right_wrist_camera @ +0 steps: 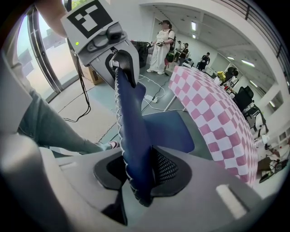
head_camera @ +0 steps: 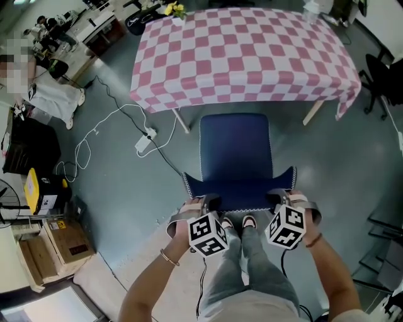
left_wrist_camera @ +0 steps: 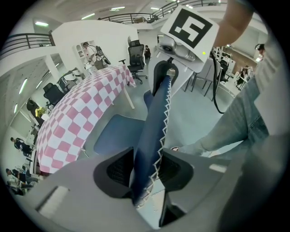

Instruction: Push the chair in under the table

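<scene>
The left gripper (head_camera: 211, 201) is clamped on the top edge of the blue backrest (head_camera: 239, 188) near its left corner. In the left gripper view its jaws stand at a middling width with the stitched fabric edge pinched between the pads (left_wrist_camera: 118, 170). The chair (head_camera: 236, 157) stands square to the table (head_camera: 245, 56). The front of its seat (head_camera: 236, 141) is just at the hanging hem of the pink-and-white checked cloth, so nearly all of it is outside. The right gripper (head_camera: 277, 198) grips the same top edge near the right corner, its jaws likewise closed on the fabric in the right gripper view (right_wrist_camera: 136, 170). To push well, the person would likely do best to drive both grippers forward evenly, so the chair runs straight between the two near table legs (head_camera: 181, 119) and does not swing into one. The grip should stay firm, since the thin padded edge could slip upward out of the jaws. The white cable (head_camera: 119, 116) on the floor lies left of the chair's path. As for containers, a cardboard box (head_camera: 63, 245) sits by the left edge, and its contents cannot be told. Yellow flowers (head_camera: 173, 9) stand at the table's far left corner, their holder too small to make out. A clear container (head_camera: 311, 10) at the far right corner is too blurred to read.
</scene>
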`<action>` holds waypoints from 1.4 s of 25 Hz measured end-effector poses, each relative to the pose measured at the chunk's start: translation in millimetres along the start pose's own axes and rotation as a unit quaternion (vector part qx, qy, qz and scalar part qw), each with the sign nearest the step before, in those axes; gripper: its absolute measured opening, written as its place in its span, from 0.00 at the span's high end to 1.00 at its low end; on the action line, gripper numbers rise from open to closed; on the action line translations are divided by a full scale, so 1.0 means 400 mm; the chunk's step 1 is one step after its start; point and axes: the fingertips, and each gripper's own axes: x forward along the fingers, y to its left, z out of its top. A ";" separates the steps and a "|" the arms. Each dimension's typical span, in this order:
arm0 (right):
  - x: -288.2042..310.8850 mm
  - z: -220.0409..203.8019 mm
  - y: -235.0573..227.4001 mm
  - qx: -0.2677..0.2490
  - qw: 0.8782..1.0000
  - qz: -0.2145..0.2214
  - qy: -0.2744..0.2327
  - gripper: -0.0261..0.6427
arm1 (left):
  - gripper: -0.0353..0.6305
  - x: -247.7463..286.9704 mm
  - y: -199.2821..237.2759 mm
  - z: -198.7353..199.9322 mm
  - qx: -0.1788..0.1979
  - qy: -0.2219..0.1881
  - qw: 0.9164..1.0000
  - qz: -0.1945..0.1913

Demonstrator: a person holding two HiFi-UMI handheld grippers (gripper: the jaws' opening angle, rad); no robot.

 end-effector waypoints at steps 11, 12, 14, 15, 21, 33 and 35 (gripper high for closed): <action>0.038 0.021 -0.116 -0.003 1.000 -0.001 0.004 0.78 | 0.75 0.048 0.106 0.028 -0.018 0.001 1.000 0.013; 0.041 0.026 -0.128 -0.004 1.000 -0.002 0.003 0.78 | 0.74 0.051 0.120 0.031 -0.019 0.000 1.000 0.017; 0.049 0.037 -0.156 -0.004 1.000 -0.005 0.002 0.78 | 0.74 0.059 0.153 0.035 -0.021 -0.001 0.999 0.028; 0.055 0.042 -0.172 -0.005 1.000 -0.005 0.002 0.78 | 0.74 0.063 0.172 0.038 -0.021 -0.002 0.999 0.033; 0.076 0.060 -0.252 -0.014 1.000 0.002 0.004 0.78 | 0.74 0.090 0.250 0.059 -0.021 -0.003 0.999 0.038; 0.104 0.104 -0.346 -0.015 1.000 -0.005 -0.009 0.78 | 0.73 0.119 0.360 0.071 -0.023 -0.003 0.998 0.059; 0.108 0.109 -0.364 -0.014 1.000 -0.006 -0.009 0.78 | 0.73 0.126 0.380 0.076 -0.020 -0.002 0.998 0.059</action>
